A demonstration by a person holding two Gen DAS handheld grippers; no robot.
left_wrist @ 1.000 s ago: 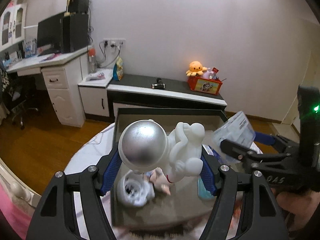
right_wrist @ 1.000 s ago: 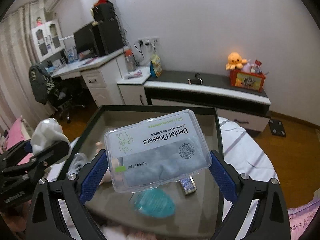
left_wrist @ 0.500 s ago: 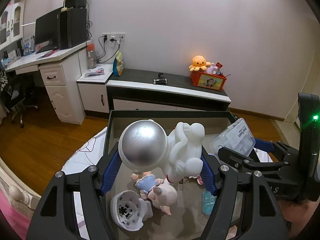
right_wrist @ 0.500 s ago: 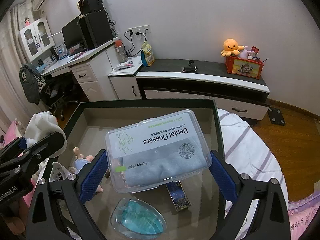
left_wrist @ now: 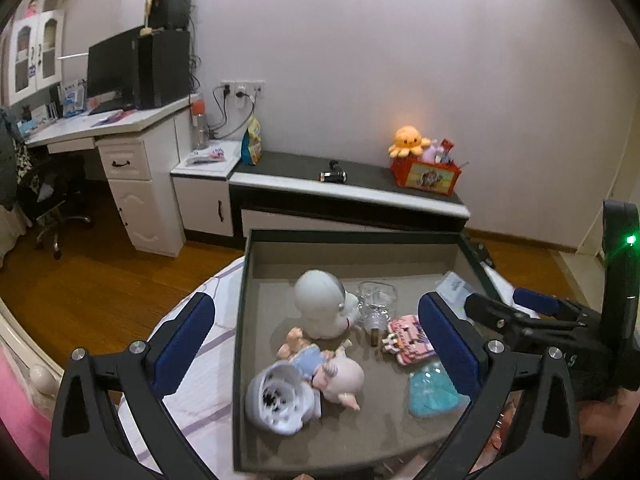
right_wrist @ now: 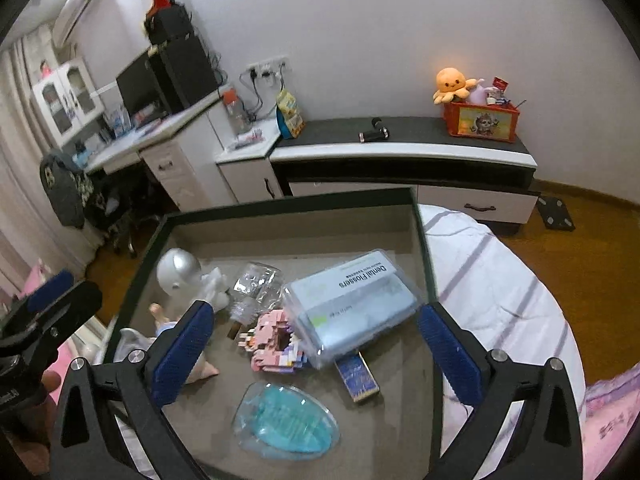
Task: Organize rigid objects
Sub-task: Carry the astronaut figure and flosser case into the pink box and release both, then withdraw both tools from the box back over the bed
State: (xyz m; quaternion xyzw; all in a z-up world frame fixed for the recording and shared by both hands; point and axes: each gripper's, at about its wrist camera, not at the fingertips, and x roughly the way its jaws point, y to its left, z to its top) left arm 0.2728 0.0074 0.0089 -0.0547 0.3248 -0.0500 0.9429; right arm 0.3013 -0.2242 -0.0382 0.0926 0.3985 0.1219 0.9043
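Astronaut figure [left_wrist: 322,308], dental flosser box [right_wrist: 352,304] loose in dark tray [left_wrist: 352,236]; both tongs just opened, empty

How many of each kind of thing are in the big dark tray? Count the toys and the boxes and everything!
Toy figures: 2 (astronaut, pig doll)
Block toys: 1 (pink block model)
Boxes: 2 (Dental Flossers box, small blue box)
Clear bottles: 1 (clear bottle)
Clear packs: 1 (teal pack)
White round pieces: 1 (white round piece)
Total: 8
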